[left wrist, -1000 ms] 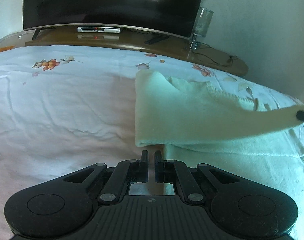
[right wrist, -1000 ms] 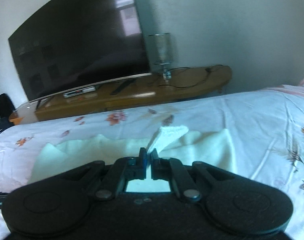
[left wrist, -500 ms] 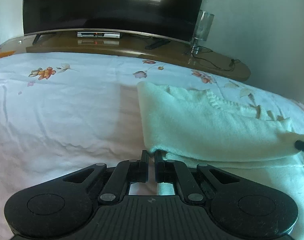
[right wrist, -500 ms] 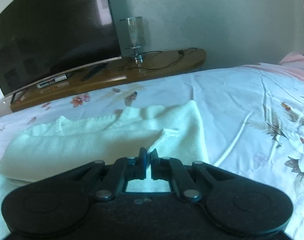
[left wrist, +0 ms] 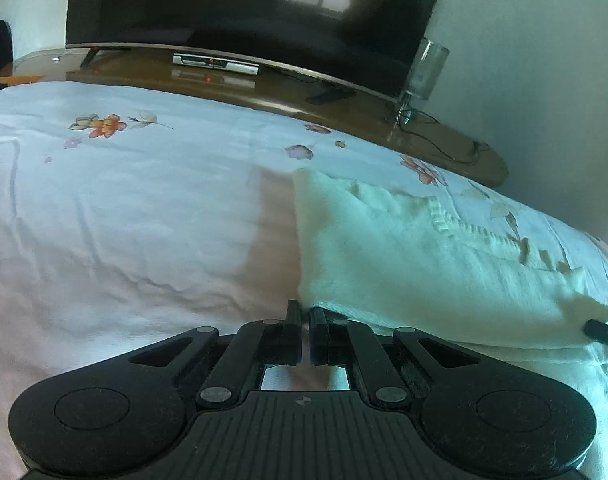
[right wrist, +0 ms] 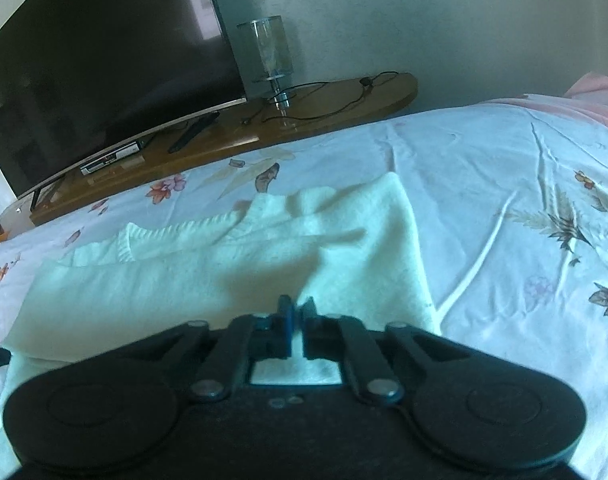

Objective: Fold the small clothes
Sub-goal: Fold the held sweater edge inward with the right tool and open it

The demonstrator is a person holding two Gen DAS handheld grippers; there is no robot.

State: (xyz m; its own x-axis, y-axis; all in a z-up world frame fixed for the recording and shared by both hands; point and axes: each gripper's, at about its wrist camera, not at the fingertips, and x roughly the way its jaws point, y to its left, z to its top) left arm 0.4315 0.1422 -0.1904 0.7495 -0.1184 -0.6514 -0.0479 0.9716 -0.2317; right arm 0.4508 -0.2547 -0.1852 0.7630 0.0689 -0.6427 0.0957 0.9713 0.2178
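Both tools (left wrist: 305,312) (right wrist: 296,307) low, pinching sweater (left wrist: 424,264)

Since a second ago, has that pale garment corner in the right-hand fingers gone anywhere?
Yes. The garment corner held by the right gripper has come down: earlier it stood up against the wooden TV stand; now it lies low on the folded garment.

A pale cream knitted garment (left wrist: 404,248) lies on a white bed sheet (left wrist: 123,200) printed with orange and pink flowers. Behind, a black television (left wrist: 243,4) stands on a brown wooden counter (left wrist: 444,148).
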